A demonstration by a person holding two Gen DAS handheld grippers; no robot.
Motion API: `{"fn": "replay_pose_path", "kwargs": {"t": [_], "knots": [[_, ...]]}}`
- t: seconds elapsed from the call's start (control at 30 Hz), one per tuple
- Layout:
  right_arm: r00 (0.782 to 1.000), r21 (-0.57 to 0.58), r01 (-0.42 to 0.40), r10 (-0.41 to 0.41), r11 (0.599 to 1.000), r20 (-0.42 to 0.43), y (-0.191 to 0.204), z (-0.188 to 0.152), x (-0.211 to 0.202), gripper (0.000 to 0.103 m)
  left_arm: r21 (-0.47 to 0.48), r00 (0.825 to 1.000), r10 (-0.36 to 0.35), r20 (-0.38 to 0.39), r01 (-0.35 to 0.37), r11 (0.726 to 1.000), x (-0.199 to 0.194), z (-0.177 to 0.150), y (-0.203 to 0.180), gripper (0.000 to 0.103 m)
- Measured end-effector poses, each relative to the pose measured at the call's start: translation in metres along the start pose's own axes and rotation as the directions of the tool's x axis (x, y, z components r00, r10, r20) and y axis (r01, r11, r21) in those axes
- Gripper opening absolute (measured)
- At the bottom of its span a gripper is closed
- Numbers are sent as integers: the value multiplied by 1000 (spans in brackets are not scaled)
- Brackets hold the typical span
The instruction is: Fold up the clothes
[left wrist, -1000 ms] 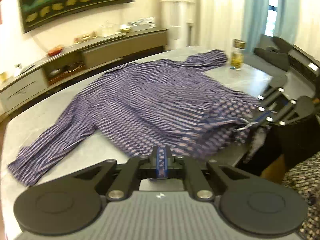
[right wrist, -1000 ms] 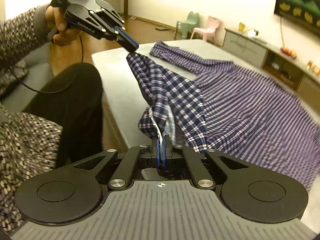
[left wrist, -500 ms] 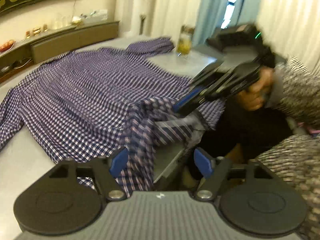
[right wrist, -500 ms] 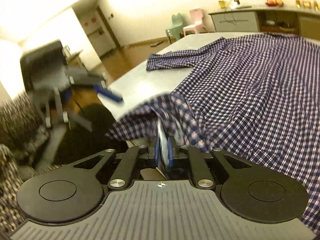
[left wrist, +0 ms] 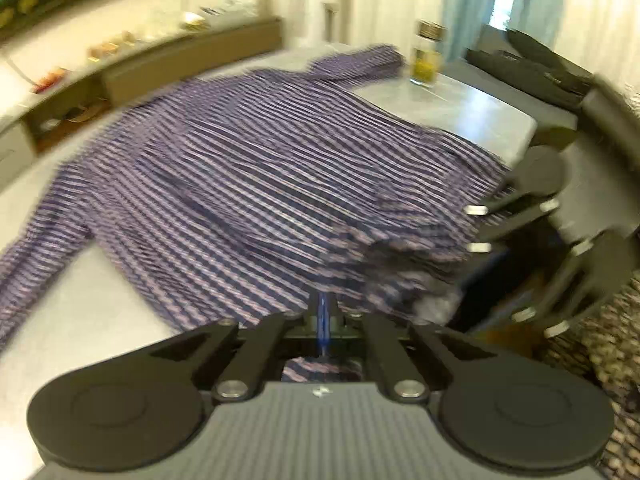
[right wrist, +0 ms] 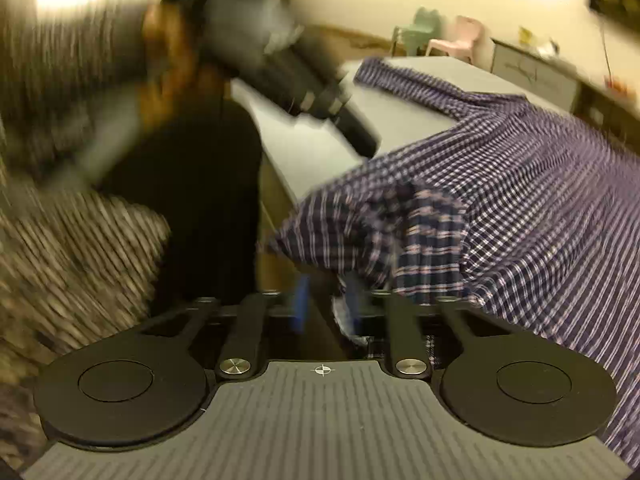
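Half a second earlier the left gripper (left wrist: pixel 323 312) was spread wide; now its blue pads were pinched together on the hem of the checked shirt (left wrist: pixel 256 184), so the grip was retaken. The right gripper (right wrist: pixel 326 304) went the other way, from clamped to narrowly parted, cloth slipping off one pad. Likely regrasping before a fold. The shirt lay spread across the grey table (left wrist: pixel 460 108), a jar (left wrist: pixel 425 54) beyond its far sleeve, a sideboard (left wrist: pixel 168 64) behind it.

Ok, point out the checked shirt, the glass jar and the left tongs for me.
checked shirt (left wrist: pixel 256 184), left wrist view, middle of the spread body.
glass jar (left wrist: pixel 426 56), left wrist view, its yellowish lower half.
left tongs (left wrist: pixel 323 312), left wrist view, between the blue tips pressed together at the shirt's near edge.
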State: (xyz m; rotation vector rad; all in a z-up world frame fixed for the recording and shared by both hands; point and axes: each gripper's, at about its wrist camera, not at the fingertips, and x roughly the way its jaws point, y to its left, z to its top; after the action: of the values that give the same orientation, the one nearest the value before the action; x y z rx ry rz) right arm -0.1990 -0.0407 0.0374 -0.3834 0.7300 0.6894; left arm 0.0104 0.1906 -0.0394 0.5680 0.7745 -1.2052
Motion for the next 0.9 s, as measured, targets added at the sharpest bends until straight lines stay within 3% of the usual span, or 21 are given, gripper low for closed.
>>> {"fn": "replay_pose_path", "kwargs": {"t": [0.13, 0.2, 0.23, 0.27, 0.3, 0.33, 0.43, 0.53, 0.67, 0.73, 0.83, 0.9], "knots": [[982, -270, 126, -159, 955, -103, 33, -13, 37, 35, 72, 998, -44, -34, 46, 996, 11, -13, -24, 54], [972, -378, 161, -212, 912, -100, 43, -22, 46, 40, 85, 998, -34, -52, 38, 996, 19, -23, -34, 63], [970, -406, 171, -225, 898, -91, 45, -24, 47, 40, 90, 998, -17, -66, 23, 996, 23, -27, -37, 60], [968, -411, 179, -234, 894, -87, 45, -24, 47, 28, 96, 997, 2, -80, 6, 995, 27, -31, -39, 55], [969, -397, 179, -232, 900, -89, 42, -20, 44, 18, 103, 995, 27, -100, -16, 995, 31, -33, -38, 30], [973, -367, 165, -213, 916, -93, 36, -15, 37, 0, 106, 991, 53, -122, -40, 994, 34, -33, -35, 4], [985, -250, 159, -171, 955, -30, 12, 5, -4, 0, 125, 986, 125, -111, -110, 986, 22, -32, -27, 3], [994, -141, 110, -110, 984, 8, -14, 13, -50, 0, 137, 984, 153, -87, -140, 981, -2, -29, -21, 2], [993, -131, 2, -17, 991, -114, -22, -3, -65, 0, 188, 987, 128, -100, -108, 976, -26, -33, -22, 3], [980, -166, 0, -33, 986, -196, -19, -19, -59, 0, 218, 990, 108, -90, -86, 972, -38, -37, -26, 10], [981, -131, 51, -74, 990, -177, -22, -33, -57, 18, 200, 996, 91, -27, -84, 976, -57, -34, -30, 30], [988, -82, 81, -91, 993, -126, -27, -33, -57, 38, 167, 997, 79, 13, -80, 983, -58, -27, -32, 45]]}}
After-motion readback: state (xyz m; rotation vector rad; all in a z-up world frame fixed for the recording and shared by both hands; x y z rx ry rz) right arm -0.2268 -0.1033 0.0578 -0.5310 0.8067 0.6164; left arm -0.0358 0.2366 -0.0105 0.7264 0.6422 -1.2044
